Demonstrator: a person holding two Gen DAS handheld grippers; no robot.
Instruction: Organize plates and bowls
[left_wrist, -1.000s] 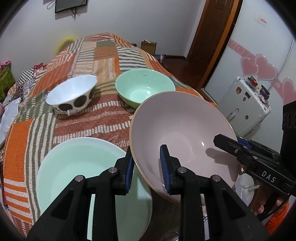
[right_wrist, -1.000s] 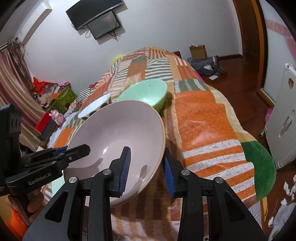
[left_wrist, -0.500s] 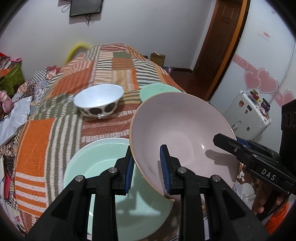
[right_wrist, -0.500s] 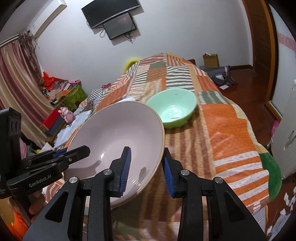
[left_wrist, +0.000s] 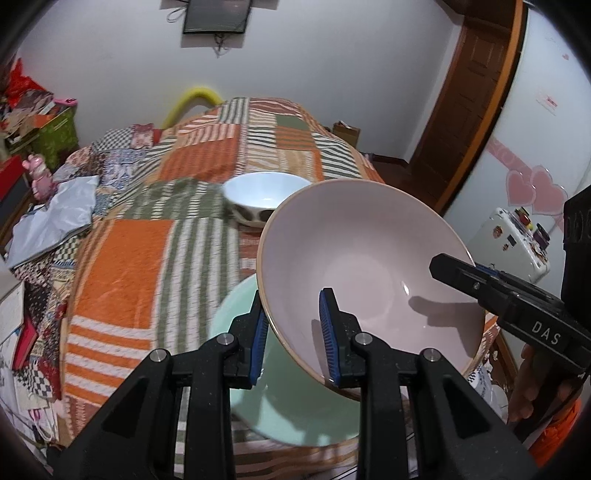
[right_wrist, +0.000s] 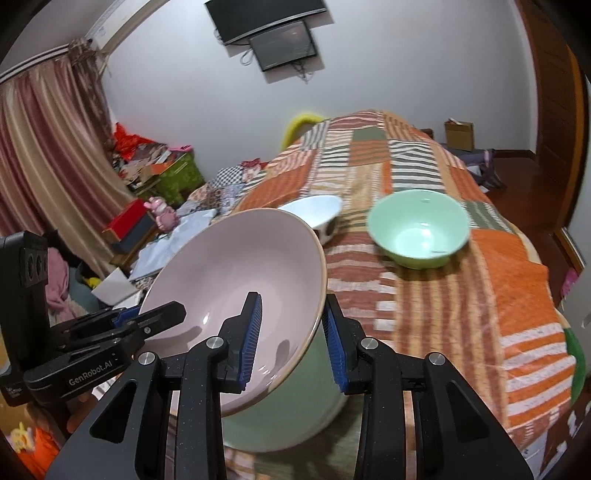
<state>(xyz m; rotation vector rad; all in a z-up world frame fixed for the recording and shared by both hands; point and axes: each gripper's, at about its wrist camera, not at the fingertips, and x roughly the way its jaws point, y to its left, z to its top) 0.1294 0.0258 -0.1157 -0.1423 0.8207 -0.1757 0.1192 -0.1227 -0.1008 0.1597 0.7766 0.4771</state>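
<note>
Held thing: I carry the pink bowl (left_wrist: 365, 273) tilted in the air above the pale green plate (left_wrist: 295, 413), which lies on the patchwork bedspread (left_wrist: 122, 280).
Left claw (left_wrist: 293, 332): clamped on the pink bowl's near rim, one blue pad inside and one outside the wall.
Right claw (right_wrist: 291, 332): clamped likewise on the rim at the bowl's other side; in the left wrist view it enters from the right of the bowl.
Other dishes: beyond the pink bowl stands the white spotted bowl (left_wrist: 264, 201), partly hidden by the pink rim; the green bowl (right_wrist: 419, 230) stands to the right of the white one, apart from it.
Step in hand: I judge this a two-handed carry of the pink bowl toward a stacking place; which dish it is meant for I cannot tell.
Risk, slip: both grips take only a thin glazed rim, so uneven hand travel could twist the bowl out of one claw.
Risk, strike: the low edge hangs close over the pale green plate; dropping a hand could knock rim on plate.
Risk, seating: the bedspread is soft, so a bowl set down off-centre may tip.
</note>
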